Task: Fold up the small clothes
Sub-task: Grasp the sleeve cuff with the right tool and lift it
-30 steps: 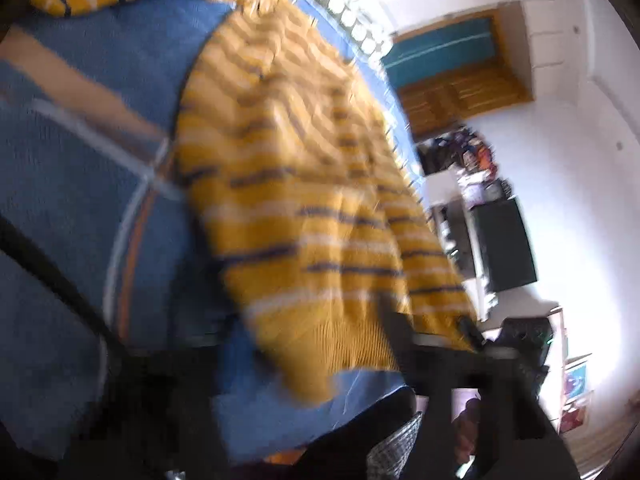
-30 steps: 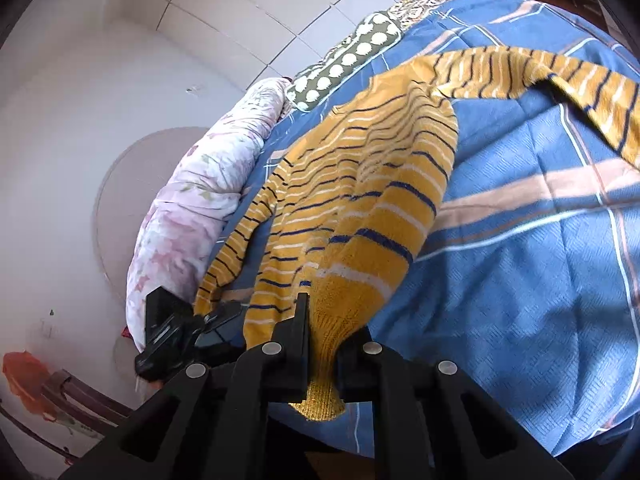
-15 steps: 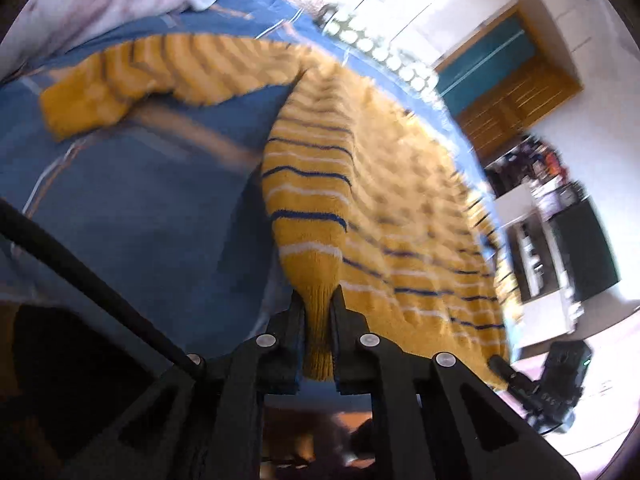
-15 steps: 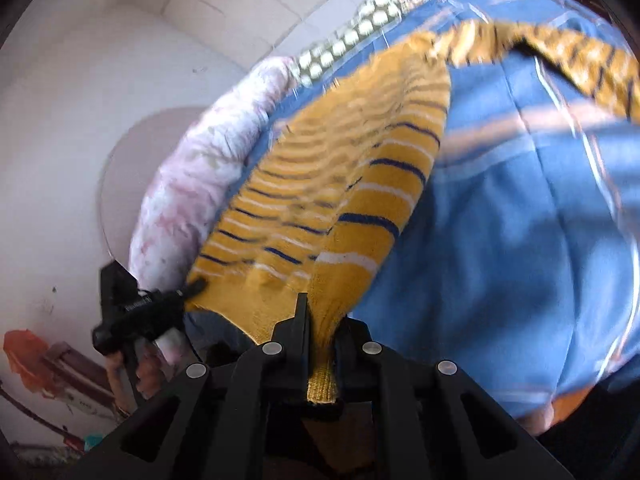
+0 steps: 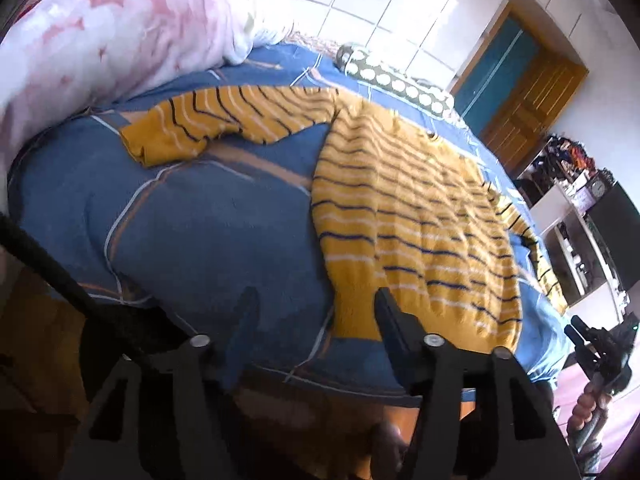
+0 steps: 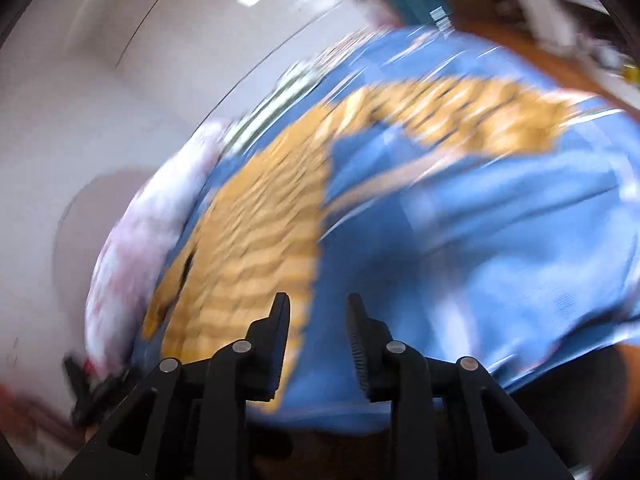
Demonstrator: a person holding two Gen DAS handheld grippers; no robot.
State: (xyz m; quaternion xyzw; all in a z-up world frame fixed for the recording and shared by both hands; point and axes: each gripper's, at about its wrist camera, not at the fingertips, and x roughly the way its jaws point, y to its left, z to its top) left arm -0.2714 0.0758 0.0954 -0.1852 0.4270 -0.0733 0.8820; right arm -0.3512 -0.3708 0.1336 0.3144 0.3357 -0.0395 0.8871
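A yellow sweater (image 5: 408,216) with dark and white stripes lies spread flat on the blue bedspread (image 5: 192,224), one sleeve (image 5: 224,120) stretched out to the left. My left gripper (image 5: 316,304) hovers at the hem's near corner, its jaws opening; that corner shows between them, untouched by the pads. The right wrist view is blurred by motion. There the sweater (image 6: 256,240) lies left of my right gripper (image 6: 318,308), whose jaws are opening over bedspread (image 6: 480,240) with only the hem's edge beside the left finger. A hand holds the right gripper (image 5: 600,352) at the bed's right.
A pink floral duvet (image 5: 120,28) is bunched at the back left and a polka-dot pillow (image 5: 396,84) lies at the head of the bed. A wooden door (image 5: 532,92), shelves and a dark screen (image 5: 612,232) stand to the right. The bed's edge runs just under both grippers.
Both grippers were shut on the sweater's hem corners and have let go. The sweater now lies flat on the bed, and both grippers have drawn back from it.
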